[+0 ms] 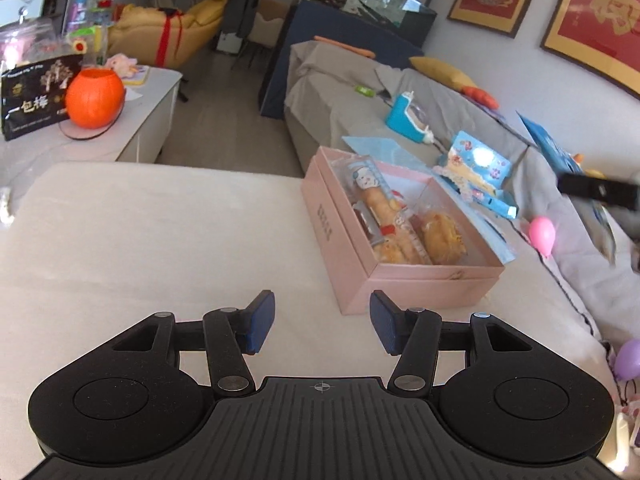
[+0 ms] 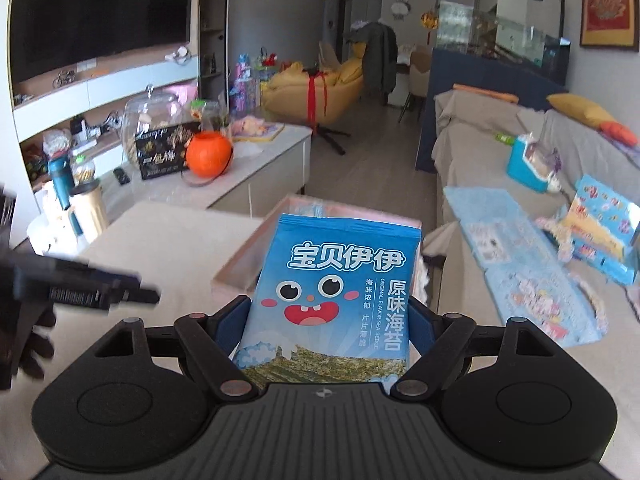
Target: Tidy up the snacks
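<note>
We see a grey sofa point(image 1: 400, 92) behind our cream surface point(image 1: 140, 220), littered with a puzzle mat point(image 2: 532, 276) and toys. The open pink box point(image 1: 400, 276) sits at the surface's far edge, holding wrapped pastries point(image 1: 400, 224). Our right claw point(image 2: 332, 320) grips the blue seaweed bag point(image 2: 332, 296) above the box. Our left claw point(image 1: 322, 322) hangs half open, empty, just beside the box.

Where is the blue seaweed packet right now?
In the right wrist view, the seaweed packet is centred, gripped between the right gripper's fingers, in front of the pink box.
</note>
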A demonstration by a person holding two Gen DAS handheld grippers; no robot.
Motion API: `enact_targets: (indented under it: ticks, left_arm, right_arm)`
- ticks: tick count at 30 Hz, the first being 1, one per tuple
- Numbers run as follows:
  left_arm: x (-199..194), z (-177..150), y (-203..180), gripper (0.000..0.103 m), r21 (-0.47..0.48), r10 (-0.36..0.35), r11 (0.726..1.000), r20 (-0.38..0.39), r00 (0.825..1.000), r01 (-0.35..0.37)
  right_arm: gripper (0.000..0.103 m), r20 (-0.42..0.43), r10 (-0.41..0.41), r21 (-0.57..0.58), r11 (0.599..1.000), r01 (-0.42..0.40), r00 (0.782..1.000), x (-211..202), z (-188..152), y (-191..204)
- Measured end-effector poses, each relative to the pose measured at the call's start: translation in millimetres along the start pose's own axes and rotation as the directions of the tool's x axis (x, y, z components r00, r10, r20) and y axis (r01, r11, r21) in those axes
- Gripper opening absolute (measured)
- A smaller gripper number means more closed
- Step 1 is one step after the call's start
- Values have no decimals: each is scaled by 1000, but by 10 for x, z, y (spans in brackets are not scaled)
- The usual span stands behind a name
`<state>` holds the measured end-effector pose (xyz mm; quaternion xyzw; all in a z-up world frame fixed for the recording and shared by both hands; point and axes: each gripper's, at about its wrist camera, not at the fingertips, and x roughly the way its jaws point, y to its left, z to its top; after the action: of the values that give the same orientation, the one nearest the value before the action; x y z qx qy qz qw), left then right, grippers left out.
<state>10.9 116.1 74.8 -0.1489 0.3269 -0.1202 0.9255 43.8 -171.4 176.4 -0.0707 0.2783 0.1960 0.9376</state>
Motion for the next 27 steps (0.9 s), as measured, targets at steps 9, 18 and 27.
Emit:
enact_targets:
  ticks: [9, 18, 27]
  left_arm:
    - [-172, -59, -51, 57, 14, 103, 994, 51, 993, -104]
    - [-29, -551, -335, 57, 107, 130, 986, 22, 991, -131]
    - [182, -1091, -690, 59, 156, 279, 946, 60, 958, -285]
  right_arm:
    - [91, -2, -20, 112, 994, 20, 1000, 903, 827, 4]
    - [91, -68, 15, 121, 993, -7, 998, 735, -282, 147]
    - [91, -221, -92, 12, 995, 97, 971, 637, -1507, 589]
